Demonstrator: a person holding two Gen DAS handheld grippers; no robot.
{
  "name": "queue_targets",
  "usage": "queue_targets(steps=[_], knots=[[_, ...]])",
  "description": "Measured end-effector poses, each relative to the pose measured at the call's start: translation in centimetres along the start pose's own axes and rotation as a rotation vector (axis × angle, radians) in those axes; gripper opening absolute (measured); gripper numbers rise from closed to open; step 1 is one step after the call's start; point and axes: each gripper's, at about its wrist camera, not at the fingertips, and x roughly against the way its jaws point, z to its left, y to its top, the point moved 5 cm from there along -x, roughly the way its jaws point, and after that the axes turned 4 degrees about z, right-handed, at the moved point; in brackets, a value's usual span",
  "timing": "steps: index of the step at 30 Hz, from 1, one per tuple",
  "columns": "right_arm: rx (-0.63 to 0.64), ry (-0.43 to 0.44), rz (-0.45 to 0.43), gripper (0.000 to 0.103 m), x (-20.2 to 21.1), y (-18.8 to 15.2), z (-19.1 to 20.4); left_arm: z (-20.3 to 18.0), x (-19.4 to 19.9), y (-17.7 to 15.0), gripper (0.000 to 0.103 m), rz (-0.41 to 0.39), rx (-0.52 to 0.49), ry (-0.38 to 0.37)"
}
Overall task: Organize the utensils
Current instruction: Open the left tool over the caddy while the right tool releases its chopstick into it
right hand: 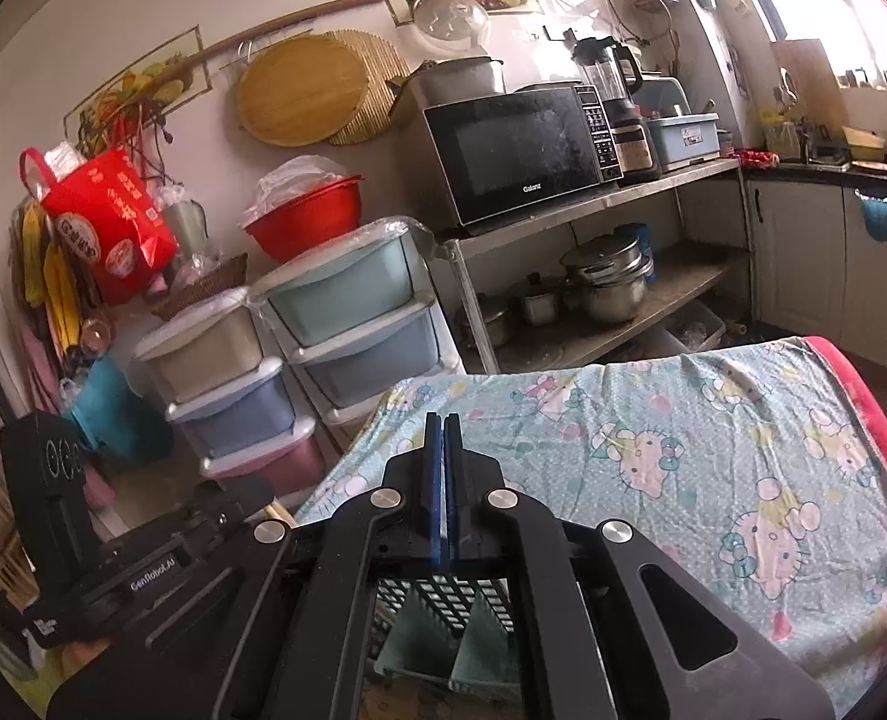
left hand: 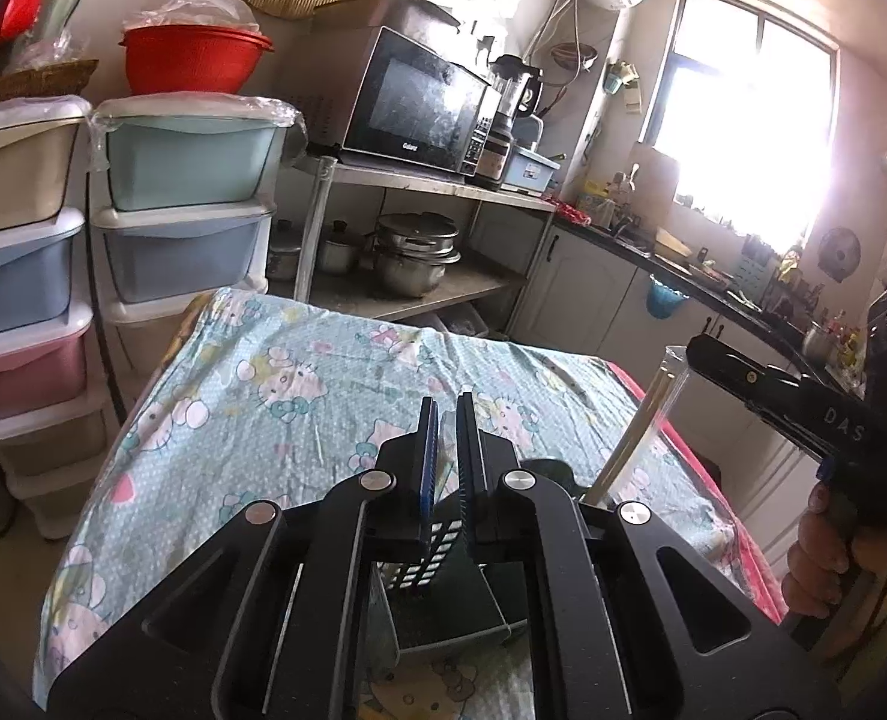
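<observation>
Left tool (left hand: 448, 405) and right tool (right hand: 443, 423): jaws together, empty; black perforated utensil holder (right hand: 443, 600) beneath them; cartoon-print blue cloth-covered bench (left hand: 299, 372) ahead, open to its far edge

Black hand-held gripper (right hand: 443, 444), blue pads, silver screws

Both tongs (left hand: 448, 414) (right hand: 443, 429) closed, tilted downward.

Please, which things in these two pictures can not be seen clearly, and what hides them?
- Slotted holder, left wrist view: mostly behind the left tool; contents hidden.
- Same holder, right wrist view: covered by the right tool.
- Utensils: none visible.
- Counter items: small, washed out by window glare.
</observation>
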Motion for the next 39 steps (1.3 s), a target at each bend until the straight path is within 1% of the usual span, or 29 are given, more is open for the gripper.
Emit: queue_targets(steps=[1, 2, 4, 6, 8, 9, 10, 11, 12, 13, 14, 15, 16, 17, 21, 22, 23, 25, 26, 32, 39], knots=[[0.005, -0.003, 0.0, 0.01, 0.1, -0.2, 0.0, 0.0, 0.0, -0.1, 0.003, 0.001, 0.001, 0.001], [0.008, -0.005, 0.0, 0.019, 0.1, -0.3, 0.0, 0.0, 0.1, -0.3, 0.003, 0.0, 0.003, 0.005], [0.017, -0.015, -0.006, 0.027, 0.4, -0.7, 0.1, 0.1, 0.3, -0.5, 0.004, -0.004, 0.005, 0.012], [0.028, -0.019, -0.01, 0.029, 0.6, -0.9, 0.1, 0.2, 0.4, -0.6, 0.007, -0.006, 0.009, 0.016], [0.037, -0.025, -0.015, 0.034, 0.9, -1.0, 0.1, 0.2, 0.6, -0.8, 0.013, -0.004, 0.014, 0.022], [0.042, -0.03, -0.021, 0.038, 1.1, -1.1, 0.2, 0.2, 0.6, -1.0, 0.014, -0.005, 0.017, 0.023], [0.047, -0.033, -0.025, 0.043, 1.3, -1.1, 0.2, 0.3, 0.7, -1.1, 0.019, -0.005, 0.02, 0.028], [0.052, -0.035, -0.032, 0.048, 1.5, -1.2, 0.2, 0.2, 0.8, -1.2, 0.025, -0.007, 0.022, 0.03], [0.055, -0.038, -0.035, 0.049, 1.7, -1.3, 0.2, 0.3, 0.9, -1.2, 0.029, -0.007, 0.025, 0.031], [0.062, -0.043, -0.038, 0.052, 1.9, -1.5, 0.1, 0.3, 1.0, -1.4, 0.038, -0.006, 0.03, 0.032], [0.067, -0.048, -0.04, 0.055, 2.0, -1.6, 0.1, 0.3, 1.0, -1.3, 0.043, -0.006, 0.034, 0.03], [0.072, -0.052, -0.043, 0.056, 2.2, -1.8, 0.1, 0.3, 1.2, -1.4, 0.045, -0.009, 0.041, 0.026], [0.074, -0.054, -0.047, 0.06, 2.4, -1.9, 0.0, 0.3, 1.3, -1.5, 0.05, -0.012, 0.045, 0.023], [0.075, -0.056, -0.049, 0.063, 2.6, -2.1, 0.0, 0.3, 1.4, -1.5, 0.059, -0.018, 0.048, 0.021], [0.083, -0.067, -0.056, 0.069, 3.2, -2.7, -0.1, 0.4, 2.3, -1.7, 0.074, -0.041, 0.067, 0.019], [0.086, -0.072, -0.056, 0.07, 3.3, -2.9, -0.1, 0.4, 2.5, -1.7, 0.081, -0.045, 0.072, 0.015], [0.089, -0.079, -0.055, 0.072, 3.5, -3.2, -0.2, 0.4, 2.6, -1.7, 0.086, -0.048, 0.072, 0.015], [0.09, -0.085, -0.054, 0.074, 3.7, -3.6, -0.2, 0.3, 3.0, -1.9, 0.089, -0.051, 0.069, 0.02], [0.089, -0.087, -0.05, 0.074, 3.8, -3.9, -0.3, 0.2, 3.1, -2.0, 0.092, -0.054, 0.068, 0.021], [0.094, -0.09, -0.026, 0.078, 4.2, -5.3, -0.2, 0.0, 3.7, -3.0, 0.092, -0.047, 0.068, 0.021], [0.094, -0.081, -0.006, 0.079, 4.9, -6.7, -0.2, -0.1, 4.4, -4.3, 0.092, -0.039, 0.076, 0.03]])
